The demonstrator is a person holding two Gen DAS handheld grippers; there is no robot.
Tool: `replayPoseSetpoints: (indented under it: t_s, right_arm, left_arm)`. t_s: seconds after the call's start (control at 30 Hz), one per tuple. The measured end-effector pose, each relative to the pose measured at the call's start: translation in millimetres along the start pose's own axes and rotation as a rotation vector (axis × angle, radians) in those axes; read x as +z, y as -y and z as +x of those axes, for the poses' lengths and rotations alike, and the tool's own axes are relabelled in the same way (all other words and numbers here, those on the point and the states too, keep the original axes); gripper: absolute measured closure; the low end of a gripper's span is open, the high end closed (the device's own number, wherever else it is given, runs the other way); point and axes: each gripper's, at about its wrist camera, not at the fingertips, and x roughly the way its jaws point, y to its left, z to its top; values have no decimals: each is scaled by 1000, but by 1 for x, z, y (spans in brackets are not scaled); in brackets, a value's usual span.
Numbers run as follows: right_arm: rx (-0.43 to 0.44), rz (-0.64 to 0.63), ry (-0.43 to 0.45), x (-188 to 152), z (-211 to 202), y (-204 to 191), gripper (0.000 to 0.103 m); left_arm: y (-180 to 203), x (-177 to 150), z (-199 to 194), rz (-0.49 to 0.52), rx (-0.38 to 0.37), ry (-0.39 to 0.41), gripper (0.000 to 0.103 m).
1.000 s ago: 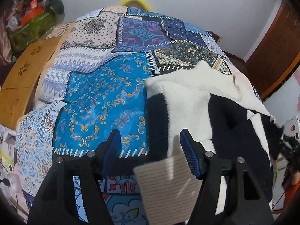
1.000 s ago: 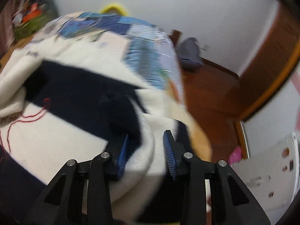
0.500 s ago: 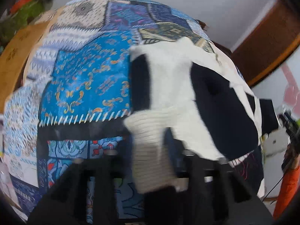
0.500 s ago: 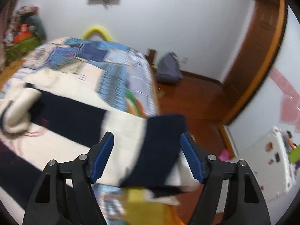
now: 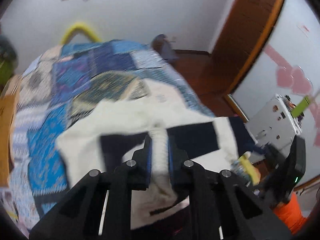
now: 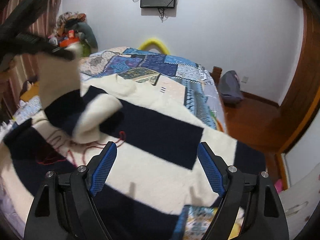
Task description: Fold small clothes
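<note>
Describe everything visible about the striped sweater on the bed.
The sweater is a soft, fuzzy knit with broad cream and dark navy bands and a thin red stitched scrawl near its front. It lies spread across the patchwork bedspread, reaching the bed's right edge. One sleeve is lifted off it and folded over toward the body: the left gripper is shut on its ribbed cream cuff. The right gripper hovers open above the body, holding nothing.

Left view motion-blurred; sweater (image 5: 124, 124) cuff (image 5: 159, 152) end hidden between tool fingers.
</note>
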Motion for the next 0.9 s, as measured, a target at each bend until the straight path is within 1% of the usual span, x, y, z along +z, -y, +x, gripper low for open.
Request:
replayPoseSetpoints:
  t_s: [0.03,0.1,0.17,0.2,0.23,0.27,0.3,0.4,0.43,0.5,0.53,0.6,0.7,0.73,0.77,0.83,0.87,0.9]
  right_arm:
    - [4,12,2,-1,-2,1,23]
    - [13,27,9,-1,-7,2,23]
    - [29,46,12,0,-9,6,23]
    - [38,53,15,0,-10,7,23]
    - [38,56,17,0,-12,6,23]
    - [36,57,19,0,-13,7,23]
    - [38,57,20,0,-15,7,23]
    - [64,74,11,-1,-14,8,23]
    - [74,77,6,-2,-13,7,23]
    - [112,80,-11,-2,-8,2,23]
    - [124,83,-16,-2,-4,0,23]
    - [152,88,-25,1,5,-7,23]
    - [174,98,-37,8,21,-16,23]
    - [182,102,-45,11,27,-19,25]
    - [194,111,-56,13,36,-21,28]
    - [218,132,-97,16,53,-23,45]
    - [229,144,-121,16,61,-23,50]
    - [245,160,-162,15,73,-23,60]
  left_arm:
    - [12,6,3,11,-17,5,89]
    - [34,16,9,9,-74,9,89]
    - [47,22,14,0,-124,7,88]
    - [51,24,16,0,-136,3,84]
    - [56,27,18,3,-137,0,79]
    - [60,28,20,8,-123,-1,67]
    - [61,28,20,13,-111,3,59]
    - [56,24,14,37,-66,18,53]
    - [47,20,10,35,-44,21,52]
    - [31,11,6,20,0,25,46]
    - [16,3,3,10,35,22,45]
    - [-7,-9,1,-6,82,6,44]
    - [-50,-35,1,-32,197,-32,44]
    - [-64,-43,1,-37,233,-48,44]
    - [-80,-53,3,-49,267,-67,44]
    - [-104,-70,7,-81,296,-100,44]
    - [-117,-78,10,-104,300,-119,44]
    - [-129,-85,14,-130,294,-135,44]
